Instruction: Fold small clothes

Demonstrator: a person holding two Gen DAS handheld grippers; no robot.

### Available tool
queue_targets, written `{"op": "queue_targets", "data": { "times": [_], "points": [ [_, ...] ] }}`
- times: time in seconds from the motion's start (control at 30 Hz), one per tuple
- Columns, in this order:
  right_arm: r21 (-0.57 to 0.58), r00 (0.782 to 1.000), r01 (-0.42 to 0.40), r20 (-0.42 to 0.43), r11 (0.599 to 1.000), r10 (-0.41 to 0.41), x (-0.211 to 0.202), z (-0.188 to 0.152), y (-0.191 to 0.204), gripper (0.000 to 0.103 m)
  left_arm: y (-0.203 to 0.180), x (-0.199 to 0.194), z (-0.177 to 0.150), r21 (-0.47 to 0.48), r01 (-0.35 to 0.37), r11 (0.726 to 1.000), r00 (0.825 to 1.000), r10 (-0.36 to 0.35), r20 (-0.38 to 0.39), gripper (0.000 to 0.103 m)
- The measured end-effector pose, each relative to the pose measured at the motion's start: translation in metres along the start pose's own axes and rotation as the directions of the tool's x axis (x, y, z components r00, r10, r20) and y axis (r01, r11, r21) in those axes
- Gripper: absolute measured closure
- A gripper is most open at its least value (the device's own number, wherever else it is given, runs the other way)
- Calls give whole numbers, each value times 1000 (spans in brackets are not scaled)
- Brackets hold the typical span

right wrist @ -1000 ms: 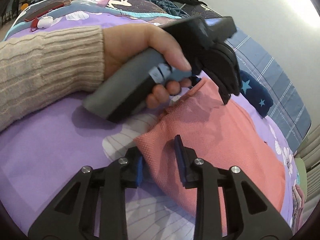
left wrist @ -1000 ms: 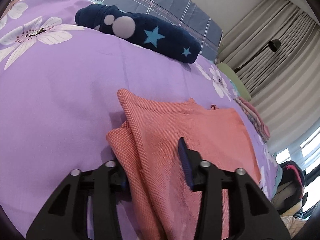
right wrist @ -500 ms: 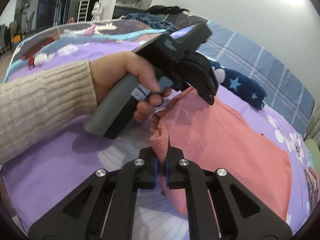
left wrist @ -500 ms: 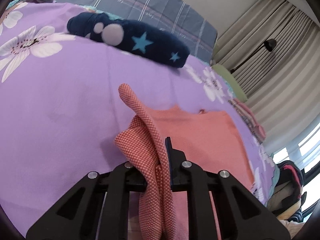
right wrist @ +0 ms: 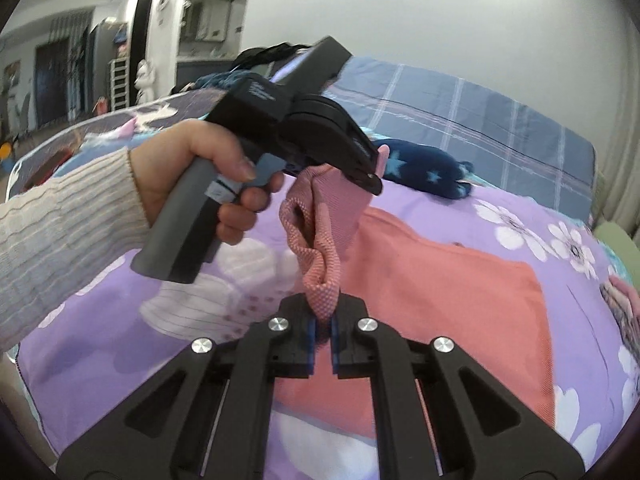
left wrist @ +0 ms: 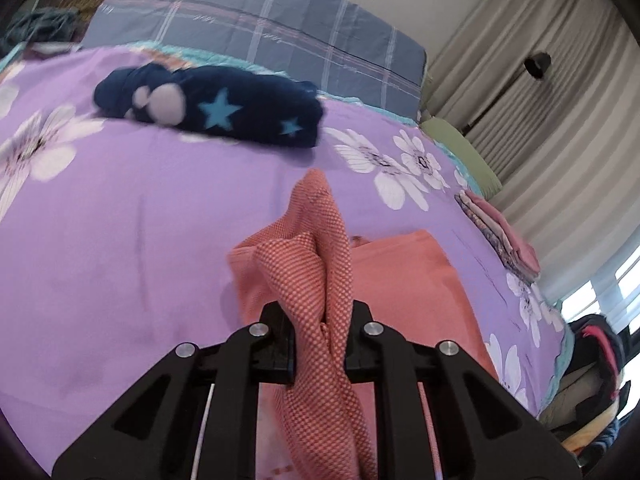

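Observation:
A salmon-pink knit garment (right wrist: 460, 280) lies on the purple flowered bedspread (right wrist: 120, 340); it also shows in the left wrist view (left wrist: 408, 280). My left gripper (left wrist: 320, 344) is shut on a bunched edge of the garment and holds it lifted off the bed. It also shows in the right wrist view (right wrist: 368, 172), held in a hand with a beige sleeve. My right gripper (right wrist: 323, 340) is shut on a lower part of the same raised edge. The rest of the garment lies flat beyond.
A rolled navy cloth with stars (left wrist: 208, 108) lies near the blue plaid pillow (left wrist: 260, 32). Folded pink clothes (left wrist: 500, 232) are stacked at the bed's right edge by a green cushion (left wrist: 460, 144). Curtains and a floor lamp (left wrist: 536, 64) stand beyond.
Both grippers closed on the garment's near edge and raised it off the bed. The edge now hangs bunched between them.

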State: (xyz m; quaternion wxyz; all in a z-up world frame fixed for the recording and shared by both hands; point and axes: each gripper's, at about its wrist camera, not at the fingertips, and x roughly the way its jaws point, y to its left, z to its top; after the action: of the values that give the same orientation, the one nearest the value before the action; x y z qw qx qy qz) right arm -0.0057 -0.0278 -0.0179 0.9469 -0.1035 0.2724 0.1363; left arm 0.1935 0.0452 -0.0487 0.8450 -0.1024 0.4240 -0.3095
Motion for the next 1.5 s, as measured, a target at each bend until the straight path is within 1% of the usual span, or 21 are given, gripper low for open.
{"op": "queue_targets", "data": {
  "times": [0.1, 0.2, 0.33, 0.37, 0.43, 0.57, 0.63, 0.77, 1.0, 1.1, 1.17, 1.23, 1.3, 1.33, 1.37, 1.43, 1.47, 1.5],
  "points": [
    [62, 1000, 17, 10, 998, -17, -10, -7, -27, 98, -35, 15, 7, 50, -27, 998, 1000, 27, -10, 89],
    [139, 999, 33, 8, 990, -34, -18, -19, -62, 98, -65, 31, 13, 85, -36, 996, 999, 38, -21, 90],
    [229, 997, 70, 6, 971, -73, -29, -36, -103, 98, -105, 58, 19, 134, -36, 990, 998, 43, -47, 90],
    [253, 996, 86, 4, 964, -90, -33, -43, -116, 98, -120, 68, 19, 155, -44, 987, 997, 54, -62, 90],
    [294, 994, 101, -2, 950, -105, -37, -51, -133, 98, -136, 82, 19, 180, -61, 982, 993, 77, -84, 90],
    [395, 998, 70, -26, 916, -65, -41, -71, -170, 98, -158, 116, 16, 207, -97, 973, 983, 127, -134, 90],
    [426, 998, 66, -35, 902, -56, -41, -80, -181, 98, -165, 129, 13, 215, -97, 972, 979, 132, -154, 90],
    [449, 997, 76, -47, 890, -62, -41, -92, -190, 98, -176, 150, 6, 238, -99, 966, 972, 145, -186, 90],
    [475, 997, 75, -50, 877, -58, -45, -102, -200, 98, -190, 173, 1, 272, -124, 954, 961, 184, -207, 89],
    [489, 997, 71, -59, 870, -49, -42, -106, -203, 98, -191, 181, -1, 272, -131, 953, 959, 191, -210, 84],
    [515, 997, 61, -72, 855, -28, -38, -111, -208, 98, -192, 176, -1, 247, -116, 962, 964, 169, -203, 66],
    [549, 997, 36, -76, 835, 7, -36, -116, -214, 98, -196, 161, 2, 236, -119, 964, 972, 162, -171, 59],
    [576, 996, 13, -77, 817, 38, -34, -120, -218, 98, -202, 131, 4, 251, -105, 962, 983, 138, -120, 51],
    [582, 996, 5, -77, 813, 49, -34, -122, -219, 98, -204, 115, 4, 263, -104, 959, 987, 133, -95, 45],
    [586, 995, -2, -78, 810, 59, -33, -123, -219, 98, -205, 94, -1, 288, -128, 949, 987, 150, -56, 41],
    [587, 994, -5, -82, 809, 66, -31, -124, -219, 98, -202, 69, -12, 331, -171, 928, 982, 187, -15, 38],
    [587, 994, -7, -81, 809, 68, -32, -124, -219, 98, -198, 54, -25, 356, -194, 914, 978, 207, 2, 35],
    [587, 994, -10, -80, 809, 70, -32, -124, -218, 97, -194, 44, -36, 371, -205, 906, 976, 218, 7, 35]
  ]
}}
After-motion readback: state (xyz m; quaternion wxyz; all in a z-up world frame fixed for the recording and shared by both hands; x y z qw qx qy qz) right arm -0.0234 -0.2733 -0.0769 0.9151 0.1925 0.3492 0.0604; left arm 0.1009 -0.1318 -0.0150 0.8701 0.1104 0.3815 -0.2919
